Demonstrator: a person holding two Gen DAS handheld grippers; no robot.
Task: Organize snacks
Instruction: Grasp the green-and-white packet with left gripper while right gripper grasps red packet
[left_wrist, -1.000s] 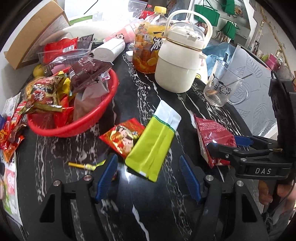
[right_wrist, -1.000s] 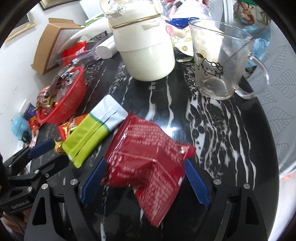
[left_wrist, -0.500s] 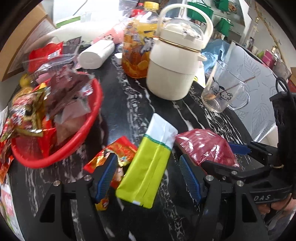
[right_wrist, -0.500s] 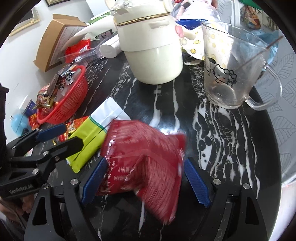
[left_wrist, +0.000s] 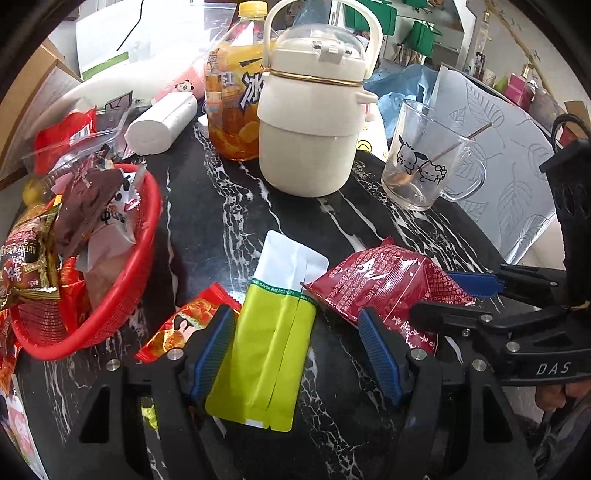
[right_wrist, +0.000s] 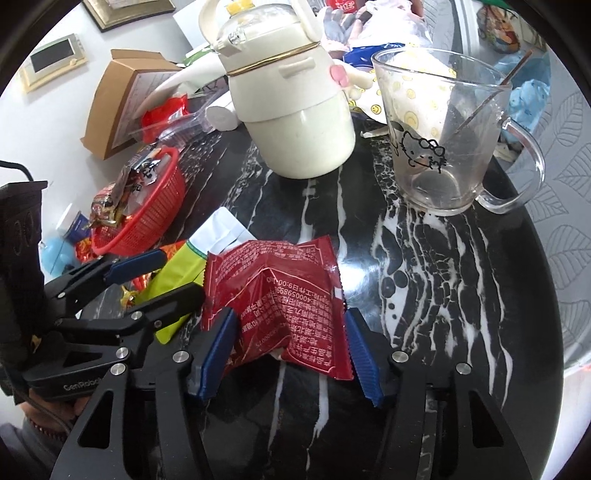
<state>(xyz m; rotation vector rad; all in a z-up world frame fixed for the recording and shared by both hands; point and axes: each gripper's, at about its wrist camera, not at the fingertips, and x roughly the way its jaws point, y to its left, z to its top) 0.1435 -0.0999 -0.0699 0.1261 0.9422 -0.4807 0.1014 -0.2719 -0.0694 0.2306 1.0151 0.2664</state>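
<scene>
A yellow-green pouch (left_wrist: 273, 347) with a white top lies flat on the black marble table (left_wrist: 229, 236). My left gripper (left_wrist: 297, 350) stands open astride it, the left pad at its edge and the right pad clear. My right gripper (right_wrist: 290, 354) has its jaws closing on a red snack packet (right_wrist: 284, 295), which buckles up between the pads. In the left wrist view the right gripper (left_wrist: 432, 291) comes in from the right on that red packet (left_wrist: 380, 280). A small orange-red packet (left_wrist: 184, 321) lies by the left pad. A red basket (left_wrist: 157, 221) full of snacks sits left.
A cream lidded pot (left_wrist: 310, 129) and a glass mug (left_wrist: 421, 166) stand behind the packets, with an orange drink bottle (left_wrist: 229, 110) and a white roll (left_wrist: 162, 125) further back. A cardboard box (right_wrist: 114, 103) sits far left. The table's round edge runs close on the right.
The right jaws closed in on the red packet, crumpling it. The left gripper slid forward until the yellow-green pouch lay between its pads.
</scene>
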